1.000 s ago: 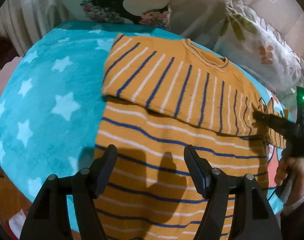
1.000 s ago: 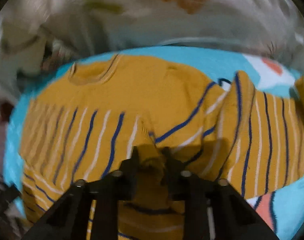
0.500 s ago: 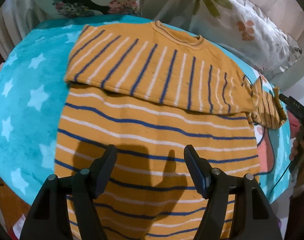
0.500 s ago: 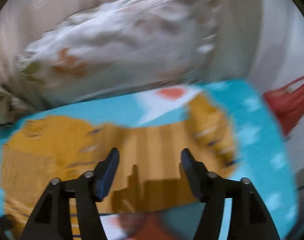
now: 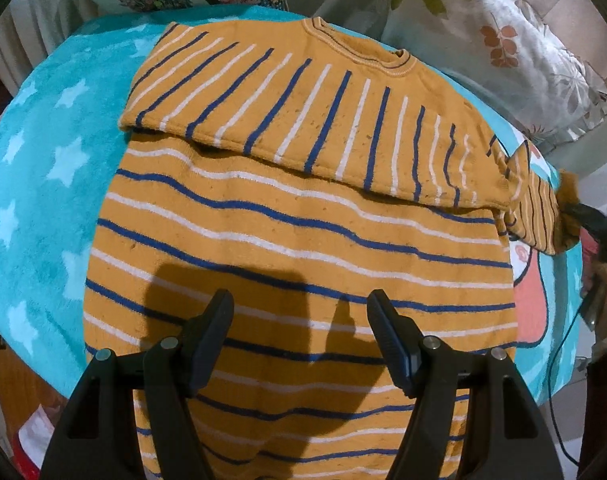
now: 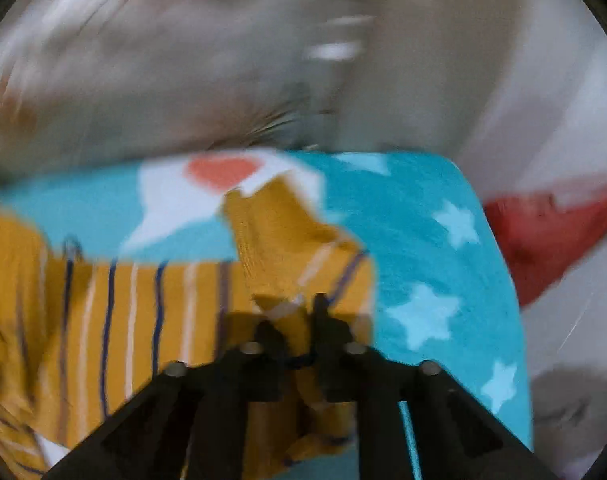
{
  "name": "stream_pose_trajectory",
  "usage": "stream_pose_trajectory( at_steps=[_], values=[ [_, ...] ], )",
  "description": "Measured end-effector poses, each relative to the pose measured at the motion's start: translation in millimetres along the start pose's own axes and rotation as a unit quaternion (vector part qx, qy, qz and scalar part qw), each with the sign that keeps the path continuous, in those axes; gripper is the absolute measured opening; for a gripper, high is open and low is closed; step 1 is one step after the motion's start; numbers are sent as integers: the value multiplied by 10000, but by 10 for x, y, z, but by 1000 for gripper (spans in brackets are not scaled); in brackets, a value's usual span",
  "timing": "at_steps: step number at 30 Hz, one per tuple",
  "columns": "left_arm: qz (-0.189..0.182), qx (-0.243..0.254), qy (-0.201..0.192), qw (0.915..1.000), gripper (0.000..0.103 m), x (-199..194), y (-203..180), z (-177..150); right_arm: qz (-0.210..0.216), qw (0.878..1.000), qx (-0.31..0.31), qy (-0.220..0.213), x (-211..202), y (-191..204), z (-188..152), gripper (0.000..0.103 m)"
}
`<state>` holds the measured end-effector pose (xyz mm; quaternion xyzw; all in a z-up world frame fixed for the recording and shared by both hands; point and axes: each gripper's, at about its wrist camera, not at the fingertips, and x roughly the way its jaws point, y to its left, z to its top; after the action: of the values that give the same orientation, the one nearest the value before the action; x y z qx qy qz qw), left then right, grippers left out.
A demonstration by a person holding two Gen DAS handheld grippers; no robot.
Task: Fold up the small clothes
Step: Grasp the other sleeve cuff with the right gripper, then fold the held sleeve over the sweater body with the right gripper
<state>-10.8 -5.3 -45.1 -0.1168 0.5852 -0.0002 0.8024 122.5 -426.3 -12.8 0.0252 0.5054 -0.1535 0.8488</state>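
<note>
Our left hand-held gripper (image 5: 299, 336) hovers with fingers apart over the hem of the striped sweater (image 5: 295, 240), which lies lengthwise on the star blanket (image 5: 43, 184), collar far; our right hand-held gripper (image 6: 293, 320) clamps its sleeve cuff

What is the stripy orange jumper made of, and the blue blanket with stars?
The stripy orange jumper looks like knitted yarn, maybe cotton or wool: matte, with tiny fuzzy bobbles and a ribbed neck. The blue blanket looks like soft fleece or plush: its surface is fluffy and slightly shaggy. Neither fibre can be told for certain.
</note>
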Motion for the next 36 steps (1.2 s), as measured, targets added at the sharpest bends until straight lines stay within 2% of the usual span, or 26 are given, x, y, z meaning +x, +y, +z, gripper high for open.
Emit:
stream_pose_trajectory(
  at_steps=[2,4,8,11,14,16,20,23,27,32,36],
  values=[
    [-34,-16,25,10000,68,6,0,5,192,9969,755,-47,-84,-389,19,5],
    [-85,-25,62,9999,68,35,-2,30,234,9885,1494,-103,-162,-849,-14,5],
    [-205,7,150,9997,68,103,-47,85,106,9657,2593,-115,-259,-1592,-216,5],
    [-258,93,165,9995,68,129,-84,125,360,9532,3000,-31,-268,-1771,-327,5],
    [-320,91,138,9994,68,117,-52,178,492,9558,2895,-133,-362,-1627,-309,5],
    [-352,53,118,9993,68,102,-3,200,748,9583,2750,-223,-465,-1415,-247,5],
    [-412,-120,37,9991,68,50,212,237,1513,9622,2247,-291,-680,-731,-38,5],
    [-473,-288,-23,9985,68,13,408,261,2203,9612,1642,-255,-829,4,99,5],
    [-496,-488,-187,9974,68,-81,722,266,3067,9481,835,-7,-969,1187,130,5],
    [-340,-737,-406,9959,68,-201,1218,260,3566,9333,-52,430,-1001,2532,-75,5],
    [-223,-966,-442,9941,68,-218,1546,223,3652,9252,-727,726,-942,3483,-408,5]
  ],
)
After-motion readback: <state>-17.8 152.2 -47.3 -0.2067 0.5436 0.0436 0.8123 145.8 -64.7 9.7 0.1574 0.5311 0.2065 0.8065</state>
